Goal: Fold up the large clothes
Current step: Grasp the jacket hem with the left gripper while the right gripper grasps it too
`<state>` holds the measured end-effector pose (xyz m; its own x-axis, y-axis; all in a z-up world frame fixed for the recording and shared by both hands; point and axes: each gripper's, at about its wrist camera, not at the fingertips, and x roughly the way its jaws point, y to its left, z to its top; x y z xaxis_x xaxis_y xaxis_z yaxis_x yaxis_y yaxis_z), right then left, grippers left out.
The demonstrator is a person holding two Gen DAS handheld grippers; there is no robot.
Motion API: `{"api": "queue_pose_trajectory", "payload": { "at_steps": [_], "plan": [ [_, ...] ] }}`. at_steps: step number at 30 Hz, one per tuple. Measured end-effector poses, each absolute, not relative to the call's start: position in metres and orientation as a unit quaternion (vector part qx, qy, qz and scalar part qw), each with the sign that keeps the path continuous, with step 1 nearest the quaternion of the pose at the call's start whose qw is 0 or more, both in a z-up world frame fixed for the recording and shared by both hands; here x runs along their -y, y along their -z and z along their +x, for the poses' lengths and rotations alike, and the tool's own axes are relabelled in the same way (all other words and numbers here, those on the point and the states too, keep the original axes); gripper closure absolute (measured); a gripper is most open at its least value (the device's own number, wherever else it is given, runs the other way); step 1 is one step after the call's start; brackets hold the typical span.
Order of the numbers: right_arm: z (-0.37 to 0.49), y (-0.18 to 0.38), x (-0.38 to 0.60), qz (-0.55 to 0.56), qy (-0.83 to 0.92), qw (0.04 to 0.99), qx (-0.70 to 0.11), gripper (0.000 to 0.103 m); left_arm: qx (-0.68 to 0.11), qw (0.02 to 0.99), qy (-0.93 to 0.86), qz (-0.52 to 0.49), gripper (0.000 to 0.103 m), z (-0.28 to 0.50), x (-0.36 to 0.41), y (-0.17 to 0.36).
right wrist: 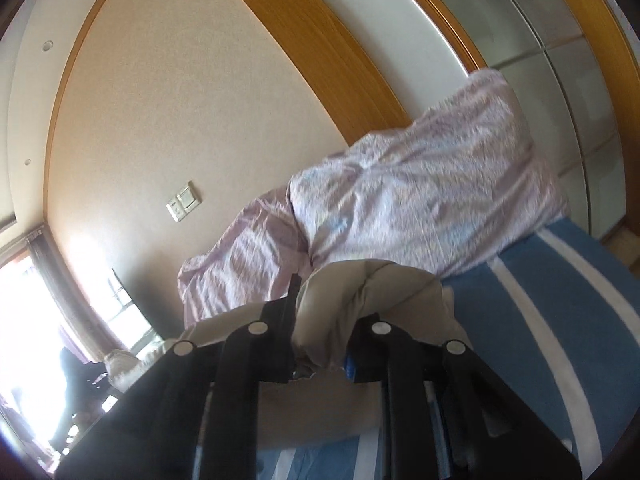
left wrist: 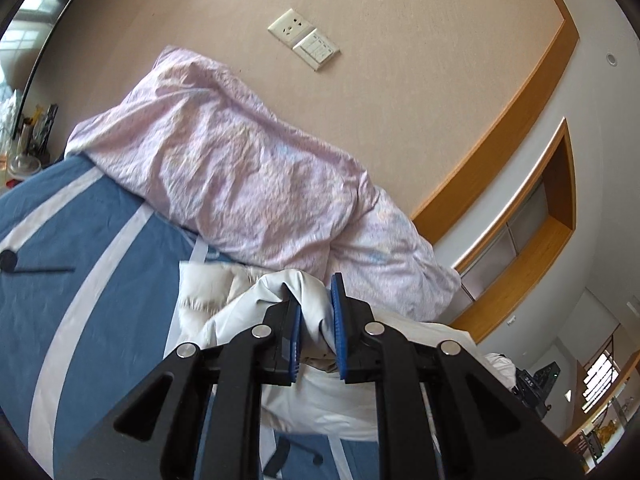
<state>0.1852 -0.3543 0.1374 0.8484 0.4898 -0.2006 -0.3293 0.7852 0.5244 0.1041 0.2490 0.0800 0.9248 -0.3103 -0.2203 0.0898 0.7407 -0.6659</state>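
A pale grey-white padded jacket [left wrist: 320,396] hangs bunched over the blue striped bed. My left gripper [left wrist: 316,312] is shut on a fold of its fabric, which bulges up between the blue pads [left wrist: 340,320]. In the right wrist view the same jacket [right wrist: 340,308] looks beige in shadow. My right gripper [right wrist: 320,312] is shut on a thick bunch of it, and the cloth covers the right fingertip. Both grippers point almost level over the bed, with the jacket lifted.
A blue bedcover with white stripes [left wrist: 80,280] spreads below. Crumpled pink quilt and pillows [left wrist: 240,168] pile against the beige wall with sockets [left wrist: 304,40]. A wooden-framed niche [left wrist: 532,240] lies right. Wardrobe doors [right wrist: 560,80] and a bright window [right wrist: 24,300] flank the bed.
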Motion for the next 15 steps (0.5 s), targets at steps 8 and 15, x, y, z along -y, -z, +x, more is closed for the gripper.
{"api": "queue_pose_trajectory", "payload": {
  "at_steps": [8, 15],
  "plan": [
    [0.275, -0.13, 0.321, 0.238, -0.136, 0.947, -0.168, 0.085, -0.152, 0.934, 0.067, -0.317, 0.09, 0.187, -0.252, -0.087],
    [0.364, -0.071, 0.281, 0.183, -0.018, 0.954, -0.238, 0.084, -0.185, 0.929, 0.014, -0.321, 0.09, 0.258, -0.26, -0.049]
  ]
}}
